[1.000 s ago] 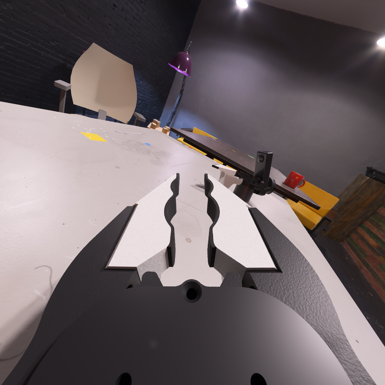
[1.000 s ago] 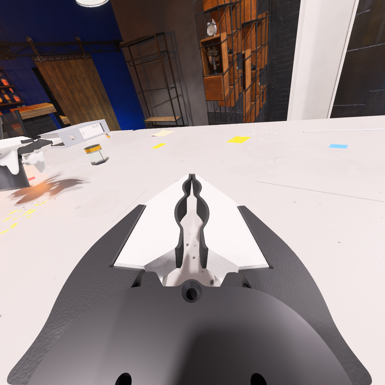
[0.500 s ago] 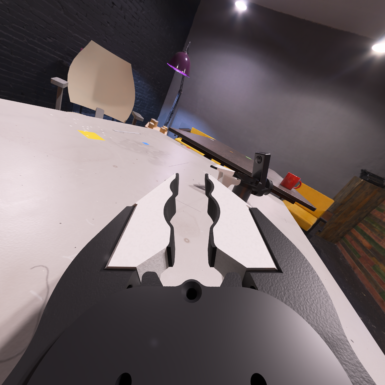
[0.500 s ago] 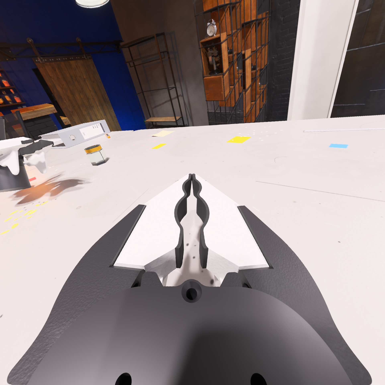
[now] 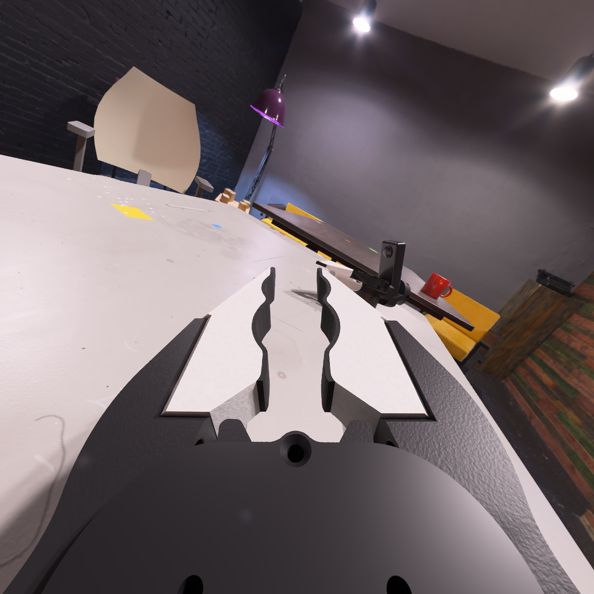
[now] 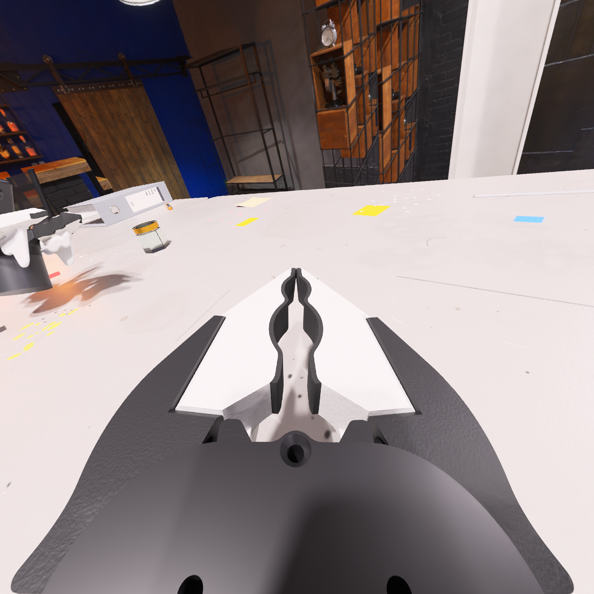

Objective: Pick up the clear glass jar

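Observation:
The clear glass jar (image 6: 150, 236) with a gold lid stands upright on the white table (image 6: 450, 289), far ahead and to the left of my right gripper (image 6: 295, 270). The right gripper is shut and empty, low over the table. My left gripper (image 5: 295, 271) is open and empty, with bare table between its fingers. The jar does not show in the left wrist view. The left gripper shows at the far left of the right wrist view (image 6: 35, 238), left of the jar. The right gripper shows in the left wrist view (image 5: 382, 283), ahead and to the right.
A grey ring binder (image 6: 128, 204) lies behind the jar. Yellow and blue paper patches (image 6: 371, 210) lie flat on the table. In the left wrist view, a dark side table (image 5: 337, 238) with a red mug (image 5: 435, 284) stands past the table's right edge.
In the left wrist view the scene has slid left: the left gripper has turned slightly right. In the right wrist view the table and jar have shifted up a little. Both jaws are unchanged.

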